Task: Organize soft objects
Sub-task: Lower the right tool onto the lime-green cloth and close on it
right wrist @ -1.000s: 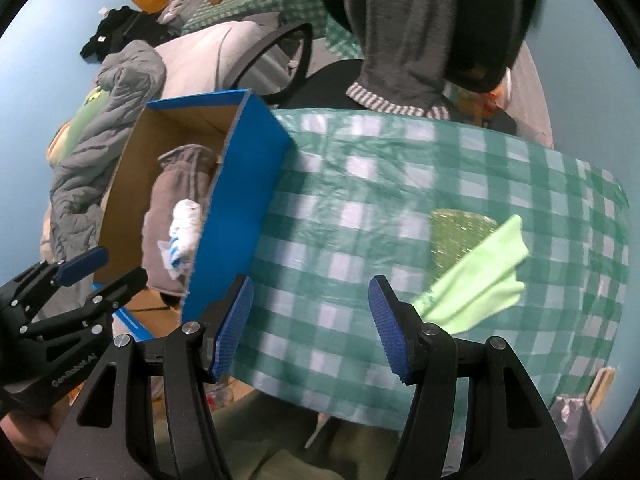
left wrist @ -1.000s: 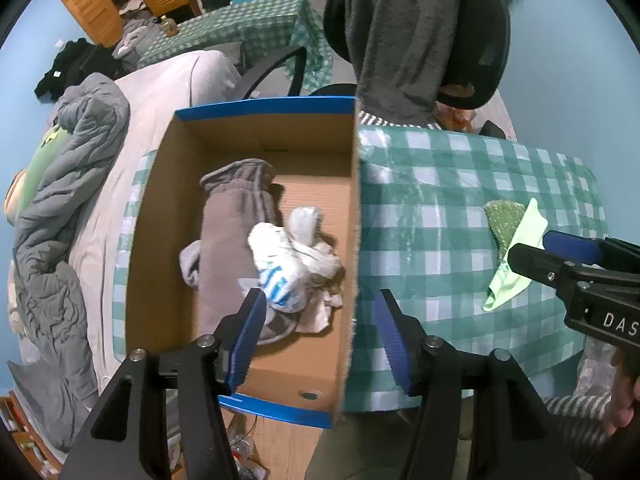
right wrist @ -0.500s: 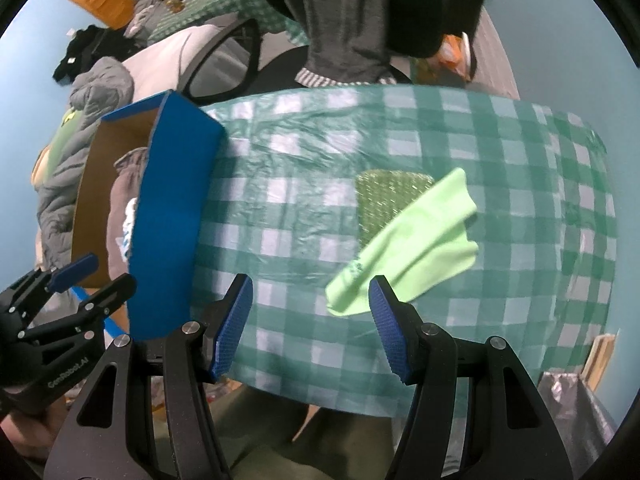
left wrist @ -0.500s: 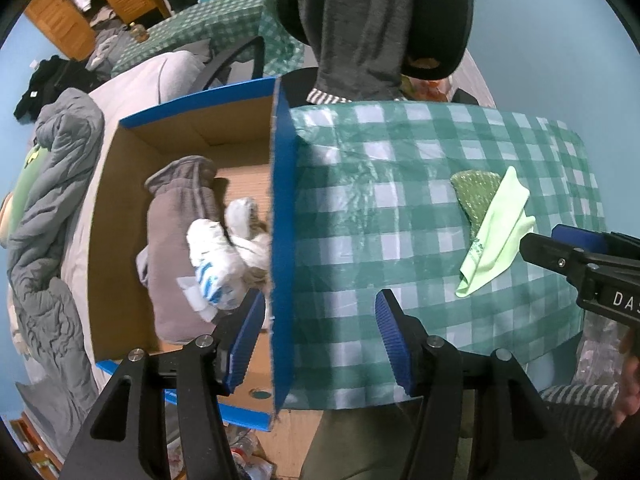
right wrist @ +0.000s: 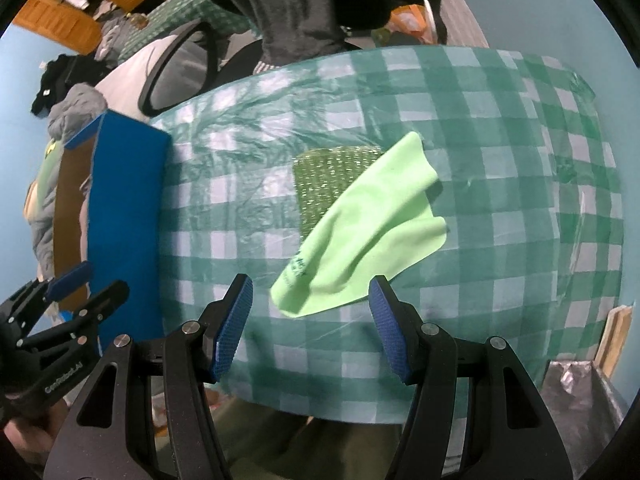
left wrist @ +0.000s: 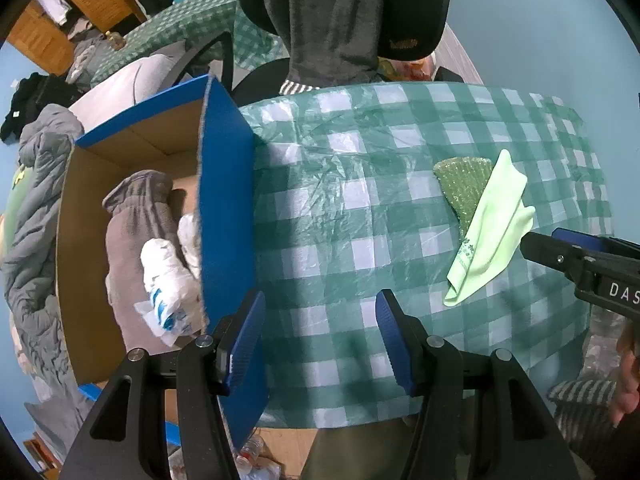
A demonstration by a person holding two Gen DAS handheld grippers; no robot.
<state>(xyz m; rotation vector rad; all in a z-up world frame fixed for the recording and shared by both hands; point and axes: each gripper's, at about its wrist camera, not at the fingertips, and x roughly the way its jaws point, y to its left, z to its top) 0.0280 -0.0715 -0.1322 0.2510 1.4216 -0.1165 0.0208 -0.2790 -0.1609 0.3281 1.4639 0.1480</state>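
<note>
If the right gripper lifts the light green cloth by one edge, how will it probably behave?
The light green cloth lies folded with soft creases, so it will probably hang limp and unfold when lifted. It looks thin, so likely very light. It partly covers the sparkly green pad, which may shift or drag along. The right gripper is open above it.

We list a green-and-white checked tablecloth (left wrist: 400,208) covering the table, a black office chair (left wrist: 404,8) draped with a grey garment (left wrist: 332,20) behind it, a crumpled grey duvet (left wrist: 28,240), and wooden cabinets (left wrist: 80,4) beyond.
</note>
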